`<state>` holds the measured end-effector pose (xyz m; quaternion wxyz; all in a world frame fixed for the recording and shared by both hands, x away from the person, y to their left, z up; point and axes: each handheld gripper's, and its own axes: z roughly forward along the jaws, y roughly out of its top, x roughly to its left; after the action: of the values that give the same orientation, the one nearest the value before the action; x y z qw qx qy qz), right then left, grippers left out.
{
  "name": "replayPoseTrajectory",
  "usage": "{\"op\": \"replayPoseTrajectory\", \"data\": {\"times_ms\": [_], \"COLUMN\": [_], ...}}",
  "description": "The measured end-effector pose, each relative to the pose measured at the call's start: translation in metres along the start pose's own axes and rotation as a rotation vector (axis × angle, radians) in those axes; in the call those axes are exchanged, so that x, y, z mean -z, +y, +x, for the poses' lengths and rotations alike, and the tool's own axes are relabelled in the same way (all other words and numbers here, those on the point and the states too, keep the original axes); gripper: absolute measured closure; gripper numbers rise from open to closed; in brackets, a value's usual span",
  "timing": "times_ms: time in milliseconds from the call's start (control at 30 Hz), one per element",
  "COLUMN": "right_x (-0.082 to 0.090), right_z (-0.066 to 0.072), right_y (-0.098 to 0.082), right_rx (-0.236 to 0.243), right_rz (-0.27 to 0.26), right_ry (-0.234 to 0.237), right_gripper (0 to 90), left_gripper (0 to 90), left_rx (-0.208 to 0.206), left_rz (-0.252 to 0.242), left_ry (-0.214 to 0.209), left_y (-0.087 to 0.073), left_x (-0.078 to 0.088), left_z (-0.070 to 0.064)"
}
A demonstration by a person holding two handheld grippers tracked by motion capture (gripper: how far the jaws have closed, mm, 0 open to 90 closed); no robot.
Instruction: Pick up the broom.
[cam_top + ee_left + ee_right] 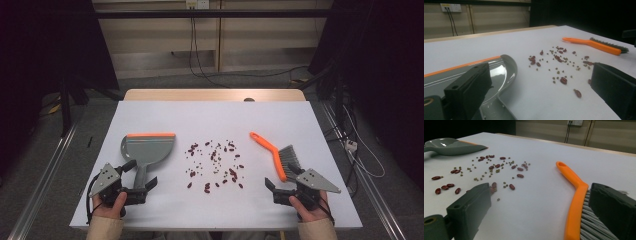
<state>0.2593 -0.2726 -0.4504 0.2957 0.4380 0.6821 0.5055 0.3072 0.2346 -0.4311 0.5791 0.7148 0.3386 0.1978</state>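
A grey dustpan [147, 150] with an orange lip lies left of centre on the white table [210, 115], handle pointing toward me. My left gripper [140, 175] stands open, its jaws on either side of that handle without pressing on it. In the left gripper view the dustpan [499, 72] lies under the left jaw. Red beans and small green ones [215, 162] are scattered mid-table. An orange-handled brush [272, 152] with grey bristles lies at the right. My right gripper [282, 177] is open around its bristle end; the brush [574, 192] lies beside the right jaw.
The table's wooden back edge [215, 94] lies beyond the white sheet. Metal rails [45, 170] run along the floor on both sides, and cables [360, 150] trail at the right. Bare white surface lies behind the beans.
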Motion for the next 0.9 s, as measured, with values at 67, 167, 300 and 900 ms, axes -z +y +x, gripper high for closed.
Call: {"op": "replayPoseTrajectory", "data": {"times_ms": [67,167,300,900], "right_x": [0.0,0.0,-0.001,-0.015], "right_z": [0.0,0.0,0.0,-0.017], "right_y": [0.0,0.001,0.002,0.036], "right_rx": [0.002,0.002,0.005,-0.003], "right_rz": [0.0,-0.003,-0.003,0.028], "right_ry": [0.0,-0.003,0.002,-0.051], "right_gripper": [4.3,4.4,4.4,4.2], "left_gripper": [3.2,3.2,3.2,3.2], "left_rx": [-0.002,0.0,-0.004,0.005], "left_rz": [0.001,0.001,0.002,-0.006], "left_ry": [0.002,0.005,0.006,0.012], "left_y": [0.0,0.0,0.0,0.0], "left_x": [0.0,0.001,0.001,0.002], "left_z": [0.0,0.001,0.0,0.002]}}
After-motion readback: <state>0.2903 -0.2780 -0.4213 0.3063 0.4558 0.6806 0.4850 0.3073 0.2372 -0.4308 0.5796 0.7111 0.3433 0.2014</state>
